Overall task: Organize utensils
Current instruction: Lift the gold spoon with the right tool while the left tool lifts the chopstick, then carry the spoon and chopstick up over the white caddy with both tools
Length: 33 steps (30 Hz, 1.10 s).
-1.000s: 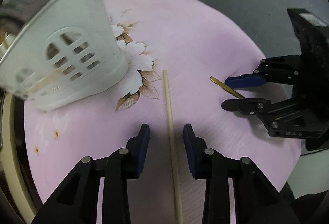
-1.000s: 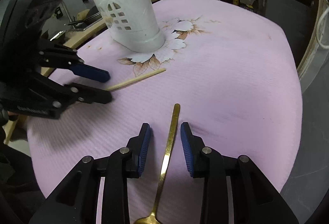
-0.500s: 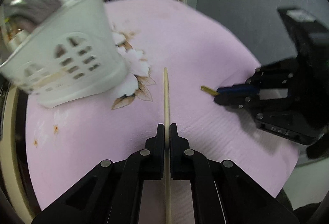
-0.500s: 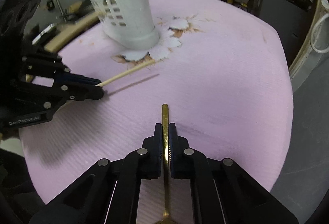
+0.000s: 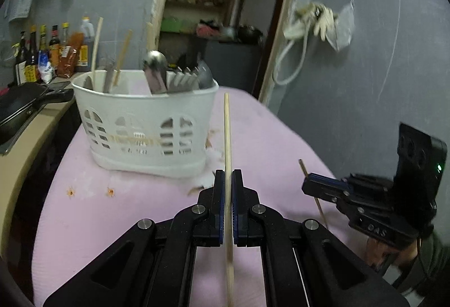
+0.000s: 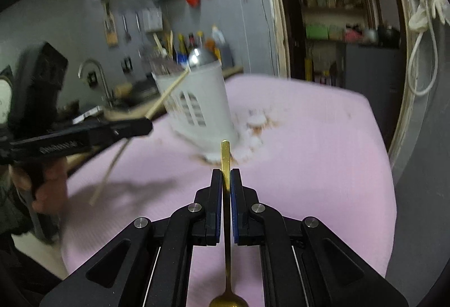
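Now your left gripper is clamped tight on the chopstick — its pads pressed flat on both sides with no gap, the stick running up between them and its far tip level with the rim of the holder. Both chopstick ends hang off the cloth. Your right gripper is pinched just as tight on the spoon — gold handle poking out past the pads toward the holder, bowl hanging near the lens at the bottom edge. Beyond both grippers the white holder stands on the pink cloth, already stuffed with a ladle, a spatula and more sticks. From the left view your right gripper shows at the near right, above the cloth.
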Tool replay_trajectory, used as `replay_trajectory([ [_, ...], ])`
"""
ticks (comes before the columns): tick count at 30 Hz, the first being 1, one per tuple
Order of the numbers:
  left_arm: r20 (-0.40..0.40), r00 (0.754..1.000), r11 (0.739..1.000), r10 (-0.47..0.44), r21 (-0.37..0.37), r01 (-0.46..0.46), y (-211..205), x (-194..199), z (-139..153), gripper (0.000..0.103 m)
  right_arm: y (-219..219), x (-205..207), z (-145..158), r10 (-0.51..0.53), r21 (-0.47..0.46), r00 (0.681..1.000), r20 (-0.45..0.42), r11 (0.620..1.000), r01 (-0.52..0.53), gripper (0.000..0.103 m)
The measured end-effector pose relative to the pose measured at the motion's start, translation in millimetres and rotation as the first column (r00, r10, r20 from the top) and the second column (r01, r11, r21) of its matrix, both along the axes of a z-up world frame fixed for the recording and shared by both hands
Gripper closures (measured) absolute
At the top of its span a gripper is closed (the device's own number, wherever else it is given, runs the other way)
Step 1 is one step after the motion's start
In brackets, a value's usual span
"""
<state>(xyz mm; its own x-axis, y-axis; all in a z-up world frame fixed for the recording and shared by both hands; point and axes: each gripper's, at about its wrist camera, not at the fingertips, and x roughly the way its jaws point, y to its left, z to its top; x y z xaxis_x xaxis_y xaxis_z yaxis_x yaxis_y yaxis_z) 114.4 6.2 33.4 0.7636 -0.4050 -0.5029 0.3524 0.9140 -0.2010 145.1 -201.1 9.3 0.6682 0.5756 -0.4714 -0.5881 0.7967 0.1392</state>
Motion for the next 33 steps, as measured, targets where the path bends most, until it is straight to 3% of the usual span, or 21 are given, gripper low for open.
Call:
replay_trajectory([
  [12,0.194,0.977,0.994,0.094,-0.063,-0.084,6,3,20,0.101,9,-6,42,-0.060,0.184,0.974,0.216,0.983,0.019,0.099],
  [21,0.286,0.938,0.974,0.198,-0.161,-0.156,52,27,74,0.101,24,21,90,-0.045,0.244,0.956,0.291,0.969,-0.028,0.099],
  [29,0.348,0.866,0.926,0.358,-0.252,-0.282,103,77,114,0.101,42,52,136,-0.035,0.295,0.933,0.358,0.952,-0.078,0.099],
  [33,0.368,0.823,0.895,0.433,-0.285,-0.343,121,105,117,0.101,60,69,150,-0.038,0.290,0.915,0.401,0.953,-0.087,0.099],
])
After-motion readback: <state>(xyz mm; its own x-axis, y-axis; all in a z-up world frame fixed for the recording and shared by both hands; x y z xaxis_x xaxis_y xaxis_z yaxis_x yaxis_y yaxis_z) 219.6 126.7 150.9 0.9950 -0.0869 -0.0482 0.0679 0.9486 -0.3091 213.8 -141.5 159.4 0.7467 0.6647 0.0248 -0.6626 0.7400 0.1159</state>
